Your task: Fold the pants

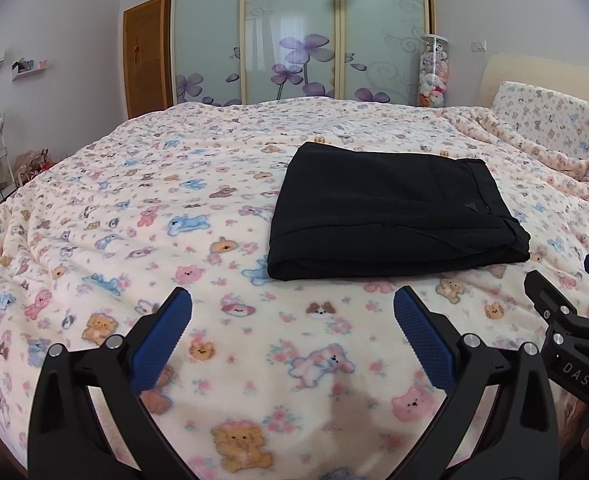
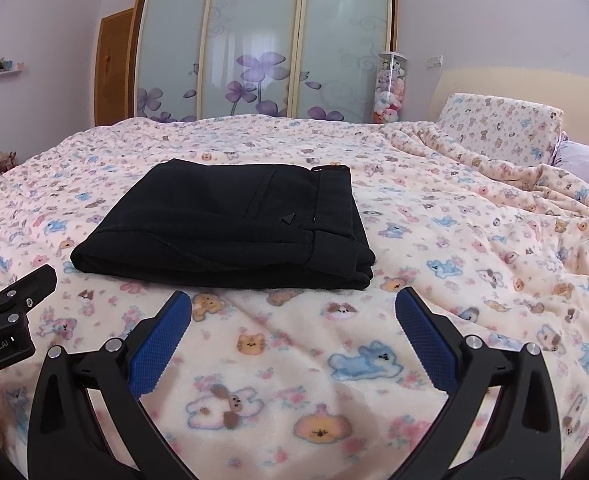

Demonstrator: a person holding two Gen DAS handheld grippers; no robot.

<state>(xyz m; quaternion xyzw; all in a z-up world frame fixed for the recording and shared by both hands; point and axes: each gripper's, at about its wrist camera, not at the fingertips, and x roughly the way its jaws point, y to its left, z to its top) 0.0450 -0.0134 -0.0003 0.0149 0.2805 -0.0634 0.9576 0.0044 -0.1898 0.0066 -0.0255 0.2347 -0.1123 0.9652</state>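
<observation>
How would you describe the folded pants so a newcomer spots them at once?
Start at the bed, covered by a pink blanket printed with cartoon animals. Near its middle lie the pants, folded into a flat rectangle. They are the only plain black thing on the patterned blanket.

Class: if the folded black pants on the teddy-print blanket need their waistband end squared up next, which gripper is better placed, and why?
Probably the right gripper: the folded black pants lie just ahead, waistband end between its open fingers. From the left gripper, that end sits off right.
</observation>
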